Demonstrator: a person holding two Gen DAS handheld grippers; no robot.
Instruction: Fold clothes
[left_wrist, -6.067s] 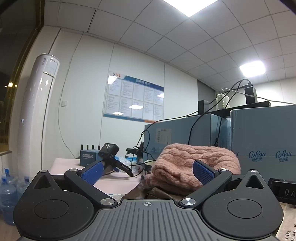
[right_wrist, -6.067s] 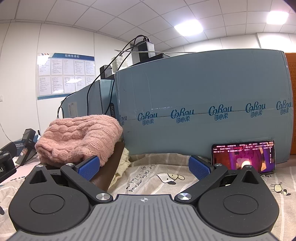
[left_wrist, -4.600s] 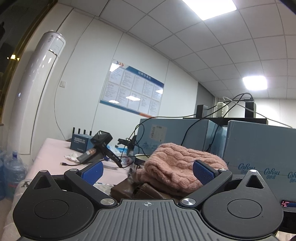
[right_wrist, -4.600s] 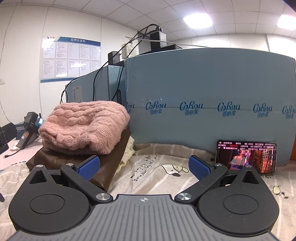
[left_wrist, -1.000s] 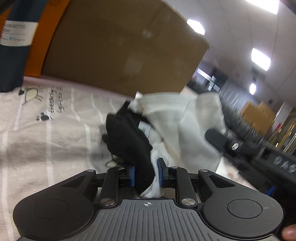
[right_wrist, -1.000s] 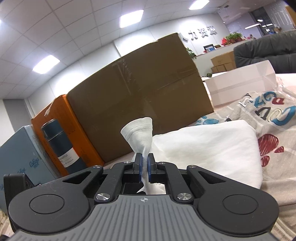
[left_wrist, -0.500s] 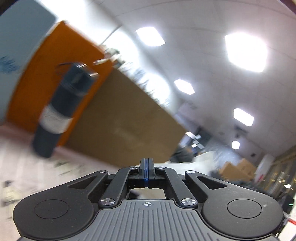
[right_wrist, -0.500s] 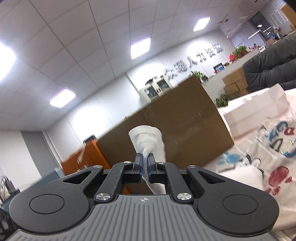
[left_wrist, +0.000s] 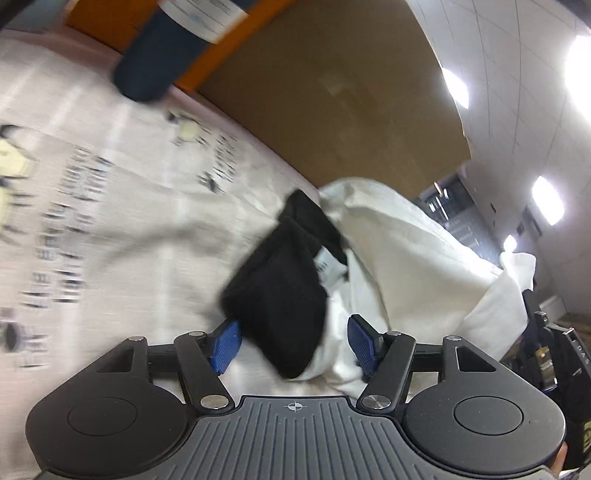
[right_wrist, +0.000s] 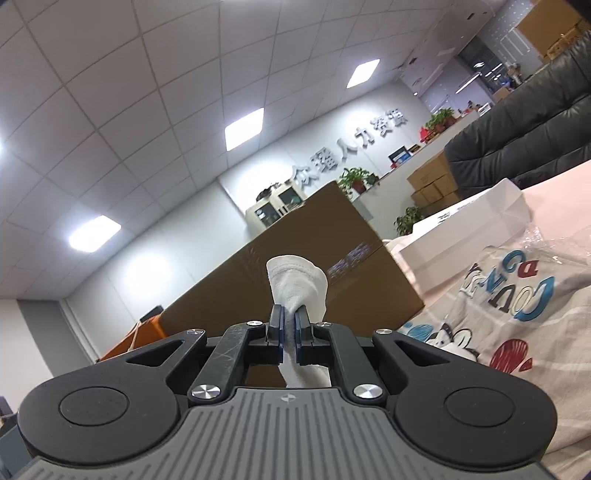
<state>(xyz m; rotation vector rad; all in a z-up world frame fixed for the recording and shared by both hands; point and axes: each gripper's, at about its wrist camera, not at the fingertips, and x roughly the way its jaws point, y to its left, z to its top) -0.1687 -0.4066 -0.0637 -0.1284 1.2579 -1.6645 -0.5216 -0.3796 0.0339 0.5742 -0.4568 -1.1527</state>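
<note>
**Right gripper clamped on white cloth; left jaws parted over black garment**

Left gripper (left_wrist: 293, 341): jaws have just been opening. A black garment (left_wrist: 280, 291) and a fold of the white cloth (left_wrist: 399, 258) lie between the blue pads (left_wrist: 225, 341); neither pad is seen pressing on them. Both fabrics rest on a printed sheet (left_wrist: 92, 192), in front of a brown box (left_wrist: 332, 96), with a dark flask (left_wrist: 166, 48) at upper left.

Right gripper (right_wrist: 289, 326): clenched on a bunched tip of white cloth (right_wrist: 297, 282), raised above the table.

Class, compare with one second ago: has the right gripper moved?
Yes. The right gripper, shut on the white cloth, has tilted upward: the cardboard box sits lower, with more ceiling showing.
</note>
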